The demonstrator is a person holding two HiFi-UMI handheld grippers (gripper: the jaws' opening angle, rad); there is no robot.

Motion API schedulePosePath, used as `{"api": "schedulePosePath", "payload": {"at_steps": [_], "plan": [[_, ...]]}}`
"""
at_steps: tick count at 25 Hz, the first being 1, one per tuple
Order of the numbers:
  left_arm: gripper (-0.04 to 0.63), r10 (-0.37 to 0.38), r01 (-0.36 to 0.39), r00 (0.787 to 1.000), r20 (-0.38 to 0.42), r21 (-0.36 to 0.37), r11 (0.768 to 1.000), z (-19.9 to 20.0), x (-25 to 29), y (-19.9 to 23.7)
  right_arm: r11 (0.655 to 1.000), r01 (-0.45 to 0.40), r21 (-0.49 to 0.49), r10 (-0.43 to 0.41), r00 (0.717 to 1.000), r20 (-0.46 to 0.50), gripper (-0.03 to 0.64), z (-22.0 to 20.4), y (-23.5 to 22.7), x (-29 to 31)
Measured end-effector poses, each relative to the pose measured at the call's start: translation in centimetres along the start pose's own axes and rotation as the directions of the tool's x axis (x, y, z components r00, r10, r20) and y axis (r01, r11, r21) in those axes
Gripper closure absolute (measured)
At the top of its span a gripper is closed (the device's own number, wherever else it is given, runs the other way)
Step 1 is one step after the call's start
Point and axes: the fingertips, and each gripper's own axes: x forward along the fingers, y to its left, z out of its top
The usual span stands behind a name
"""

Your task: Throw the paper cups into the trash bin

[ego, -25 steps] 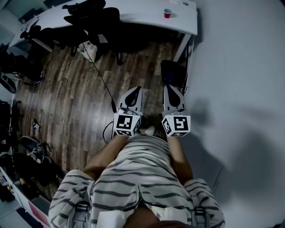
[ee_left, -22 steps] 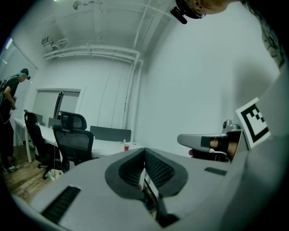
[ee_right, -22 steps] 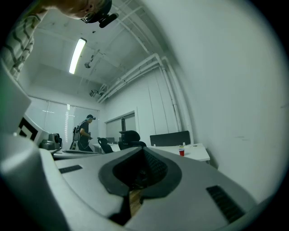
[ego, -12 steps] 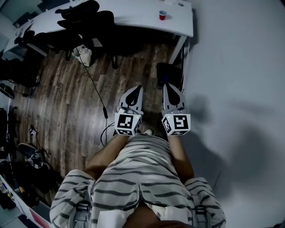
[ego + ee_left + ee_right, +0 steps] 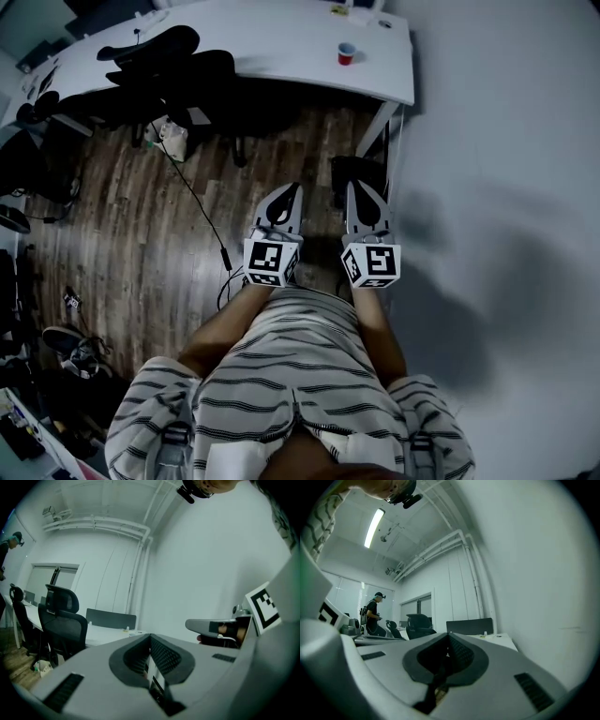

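Right now we hold both tongs level, side by side in front of our striped shirt (image 5: 291,375). The left gripper (image 5: 287,190) has its jaws pressed together with nothing betw. them. The right gripper (image 5: 357,190) is the same: tips meeting, empty. Just past the right one's tip, on the wood floor (image 5: 141,244), stands a dark bin (image 5: 349,169) against the wall (image 5: 506,141). It is prob. the trash bin, though it is partly covered and dim. Beyond it a white desk (image 5: 281,42) runs across the top of the head view, and the red paper cup (image 5: 347,53) stands upright near its right end, well apart from both grippers. Black office chairs (image 5: 169,66) crowd the desk's left part, and a cable (image 5: 202,206) trails over the floor. In the right gripper view, another person (image 5: 372,616) stands far off.
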Motion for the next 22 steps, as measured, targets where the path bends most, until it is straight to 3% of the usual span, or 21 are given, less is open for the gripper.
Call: {"api": "schedulePosePath", "payload": {"at_steps": [14,22], "plan": [[0.572,-0.152,0.151,0.988,-0.04,-0.025,0.988,3.8,15.3,9.2,0.987,0.16,-0.006,-0.16,0.987,-0.019,0.607,2.5,-4.9,15.6],[0.572,-0.23,0.229,0.972,-0.05,-0.038,0.973,4.9,20.3,12.1,0.969,0.245,-0.009,-0.246,0.969,-0.035,0.607,3.2,-6.3,20.0]]}}
